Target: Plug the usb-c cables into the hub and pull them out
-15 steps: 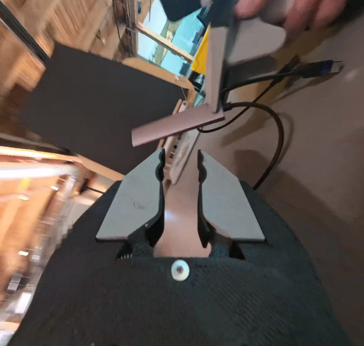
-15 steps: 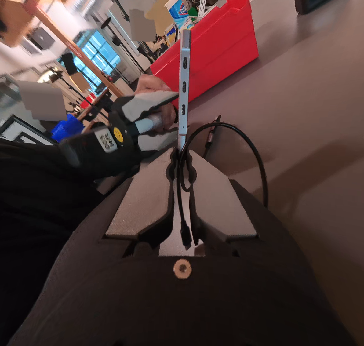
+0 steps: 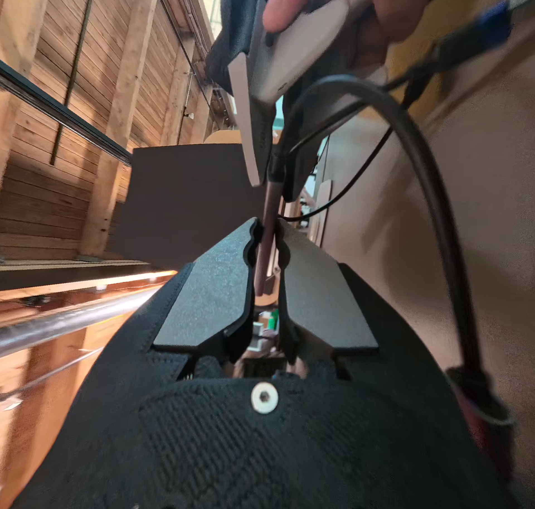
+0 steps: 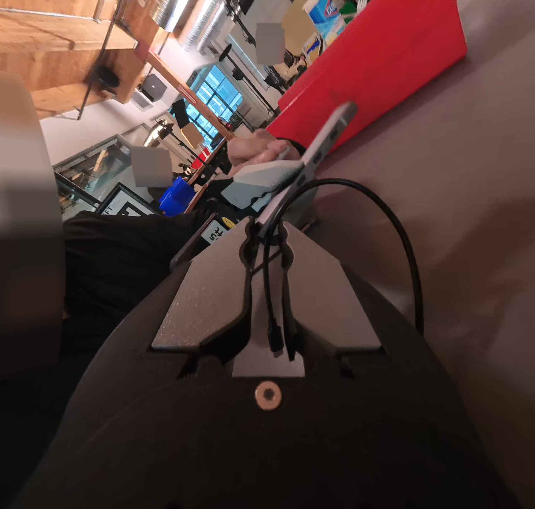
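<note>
Left gripper (image 3: 267, 234) clamped edge-on on the thin hub (image 3: 265, 257), frame centre. Right gripper (image 4: 267, 235) pinched on a black usb-c cable (image 4: 405, 246), its plug (image 4: 275, 335) hanging back between the fingers, hub (image 4: 315, 159) tilted just beyond. Step looks like regrasp before insertion; next needs plug turned toward a port.

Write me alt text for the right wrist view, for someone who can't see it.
The right gripper pinches a looping black usb-c cable, its plug lying between the fingers. Just ahead, the left gripper holds the slim silver hub tilted above a grey table, with a red bin behind.
</note>
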Demonstrator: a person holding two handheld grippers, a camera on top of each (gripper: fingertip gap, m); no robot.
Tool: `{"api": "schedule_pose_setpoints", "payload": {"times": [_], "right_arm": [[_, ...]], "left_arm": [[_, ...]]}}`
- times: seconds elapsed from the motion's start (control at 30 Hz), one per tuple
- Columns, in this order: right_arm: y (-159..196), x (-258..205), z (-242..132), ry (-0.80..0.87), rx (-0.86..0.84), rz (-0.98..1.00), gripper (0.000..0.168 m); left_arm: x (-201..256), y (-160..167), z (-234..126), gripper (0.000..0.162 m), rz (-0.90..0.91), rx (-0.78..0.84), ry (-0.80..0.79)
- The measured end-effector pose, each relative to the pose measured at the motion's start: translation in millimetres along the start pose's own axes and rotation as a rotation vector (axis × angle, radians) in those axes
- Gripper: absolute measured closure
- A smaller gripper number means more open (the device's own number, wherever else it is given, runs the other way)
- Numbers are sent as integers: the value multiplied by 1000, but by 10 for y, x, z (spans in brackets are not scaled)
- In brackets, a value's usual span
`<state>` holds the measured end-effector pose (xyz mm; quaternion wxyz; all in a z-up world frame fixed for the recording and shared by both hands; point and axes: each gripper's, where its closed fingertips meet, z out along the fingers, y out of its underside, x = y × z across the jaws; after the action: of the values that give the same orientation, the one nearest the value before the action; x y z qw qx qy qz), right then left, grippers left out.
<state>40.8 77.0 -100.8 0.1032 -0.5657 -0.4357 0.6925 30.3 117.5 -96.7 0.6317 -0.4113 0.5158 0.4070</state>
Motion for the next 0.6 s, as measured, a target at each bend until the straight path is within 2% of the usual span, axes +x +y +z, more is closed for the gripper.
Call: {"api": "schedule_pose_setpoints", "payload": {"times": [0.07,0.2,0.27,0.3,0.43,0.53,0.6], "right_arm": [[-65,-18,-49,35,18,-67,155],[-127,68,-241,144,31,-150,155],[-150,184,-320,223,37,-163,167],[-181,208,-339,249,45,-181,167],[-398,10,-308,227,125,-304,168],[-553,-38,-286,244,184,-364,168],[-680,-166,-282,195,249,-386,168]], "left_arm": [[2,11,-1,155,-63,22,17],[-42,117,-7,155,-71,23,-13],[-73,29,-49,155,-64,87,-26],[-61,-51,-77,155,-63,128,-20],[-16,-254,-116,155,-100,200,2],[-9,-262,-114,155,-193,212,33],[-30,-213,-103,155,-277,206,49]]}}
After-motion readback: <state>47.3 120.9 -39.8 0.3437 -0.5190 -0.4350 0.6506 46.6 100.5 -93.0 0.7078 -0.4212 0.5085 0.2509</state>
